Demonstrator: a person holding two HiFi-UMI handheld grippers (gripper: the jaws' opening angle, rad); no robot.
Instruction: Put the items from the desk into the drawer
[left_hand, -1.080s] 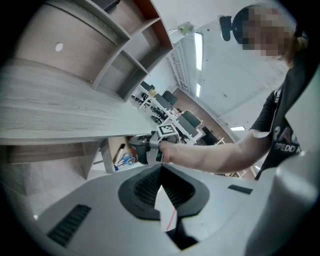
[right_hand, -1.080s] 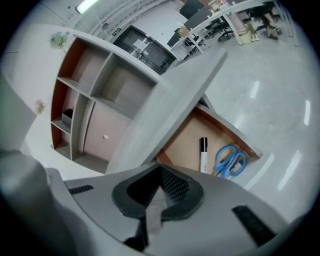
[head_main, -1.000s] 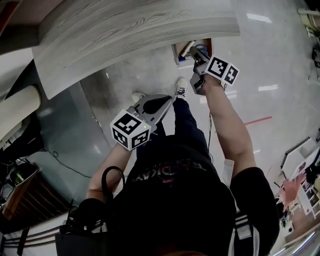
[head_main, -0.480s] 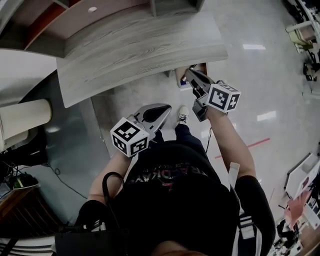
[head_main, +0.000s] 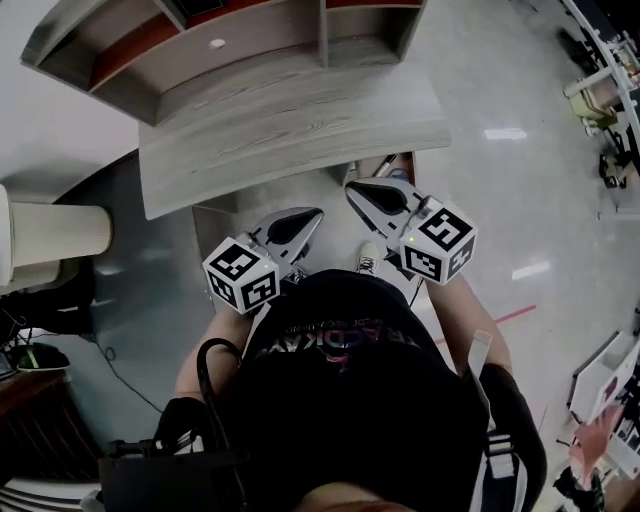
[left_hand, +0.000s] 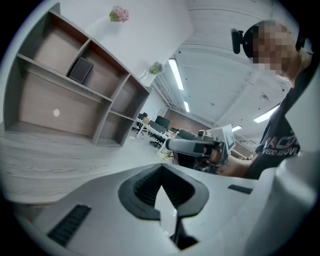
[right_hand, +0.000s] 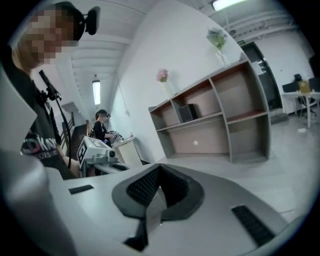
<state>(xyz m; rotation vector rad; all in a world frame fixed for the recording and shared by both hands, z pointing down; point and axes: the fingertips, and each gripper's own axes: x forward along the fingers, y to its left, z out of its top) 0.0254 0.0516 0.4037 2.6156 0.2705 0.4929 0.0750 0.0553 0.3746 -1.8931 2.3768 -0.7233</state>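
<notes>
Head view puts the person standing back from the desk (head_main: 300, 110), whose wood-grain top looks bare, so my judgement is that this is a pause between carries, or the end of the job, not a grasp in progress. The left gripper (head_main: 308, 214) is clenched with its pads together and nothing between them, and the right gripper (head_main: 353, 189) is clenched and empty too, as each gripper's own view confirms. A sliver of the drawer (head_main: 403, 165) shows under the desk's front edge just beyond the right gripper; it seems to be open, but what lies in it is too small to tell. The only candidates left to move sit on the shelf unit (head_main: 250, 30) at the back: a small white thing (head_main: 217, 43) and a dark box (left_hand: 80, 70) in an upper compartment. If either counts, the next move calls for releasing a gripper and reaching across the desk. Both grippers are held level before the torso and near each other, tips toward the desk and marker cubes toward the body, with the arms bent close in.
</notes>
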